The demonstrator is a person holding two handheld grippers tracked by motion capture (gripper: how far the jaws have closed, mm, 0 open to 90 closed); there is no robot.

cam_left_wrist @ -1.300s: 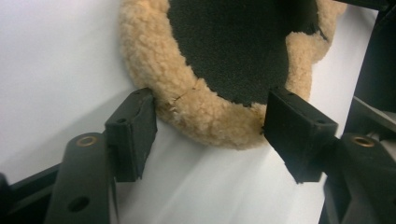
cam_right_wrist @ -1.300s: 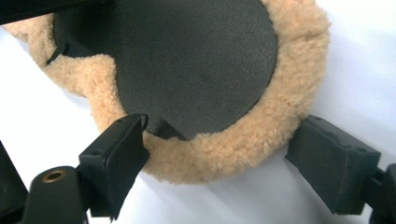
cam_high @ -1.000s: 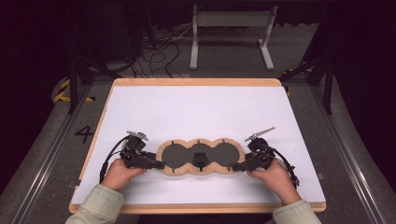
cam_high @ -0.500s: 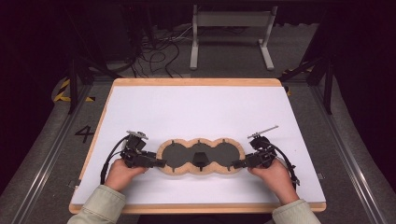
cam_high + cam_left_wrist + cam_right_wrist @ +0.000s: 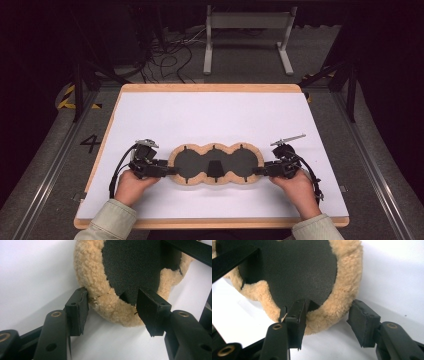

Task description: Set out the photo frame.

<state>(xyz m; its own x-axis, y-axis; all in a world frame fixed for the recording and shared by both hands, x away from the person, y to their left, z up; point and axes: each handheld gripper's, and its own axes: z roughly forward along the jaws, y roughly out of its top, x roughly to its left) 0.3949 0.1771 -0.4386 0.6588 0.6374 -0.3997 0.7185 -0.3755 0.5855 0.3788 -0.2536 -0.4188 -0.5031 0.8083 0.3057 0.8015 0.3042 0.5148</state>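
Fleece pad [image 5: 216,164]: flat on the white desk [image 5: 210,115], near its front edge, three joined lobes with tan fleece rim and dark centres.
Long axis: left to right across the desk, one end toward each hand.
Left gripper [image 5: 167,171]: at the pad's left end, pointing inward; jaws just been closing, straddling the fleece rim, pads not yet pressing [image 5: 110,312].
Right gripper [image 5: 260,171]: at the right end, mirrored; jaws likewise closing around the rim, one pad touching, the other apart [image 5: 329,312].
Nearer hand: neither, equal reach.
Writing: "4" on the floor [image 5: 91,143]; none on the pad.
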